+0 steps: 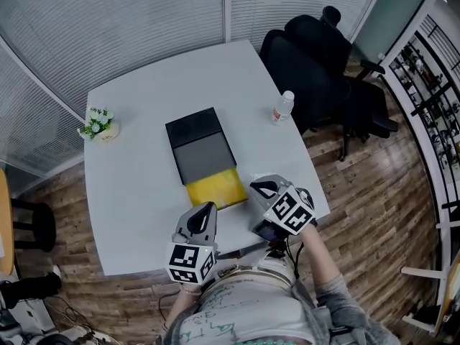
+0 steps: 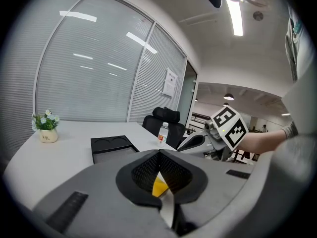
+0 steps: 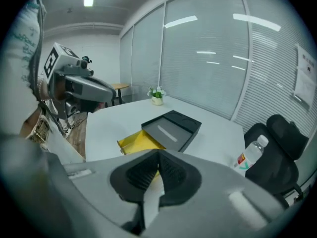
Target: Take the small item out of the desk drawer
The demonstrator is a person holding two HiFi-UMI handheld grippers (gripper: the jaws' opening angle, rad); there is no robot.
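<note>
White table (image 1: pixel 136 164): one yellow drawer (image 1: pixel 217 187), one bottle (image 1: pixel 283 107), one plant (image 1: pixel 98 123)

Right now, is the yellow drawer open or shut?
Open. In the head view the yellow drawer sticks out of the black box toward the person, its inside exposed. Contents: cannot tell.

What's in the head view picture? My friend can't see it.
From above, the left gripper and right gripper, jaws together, hover by the open yellow drawer of a black desk box on a white table. A small pot of white flowers stands at the left, a clear plastic water bottle at the right.
</note>
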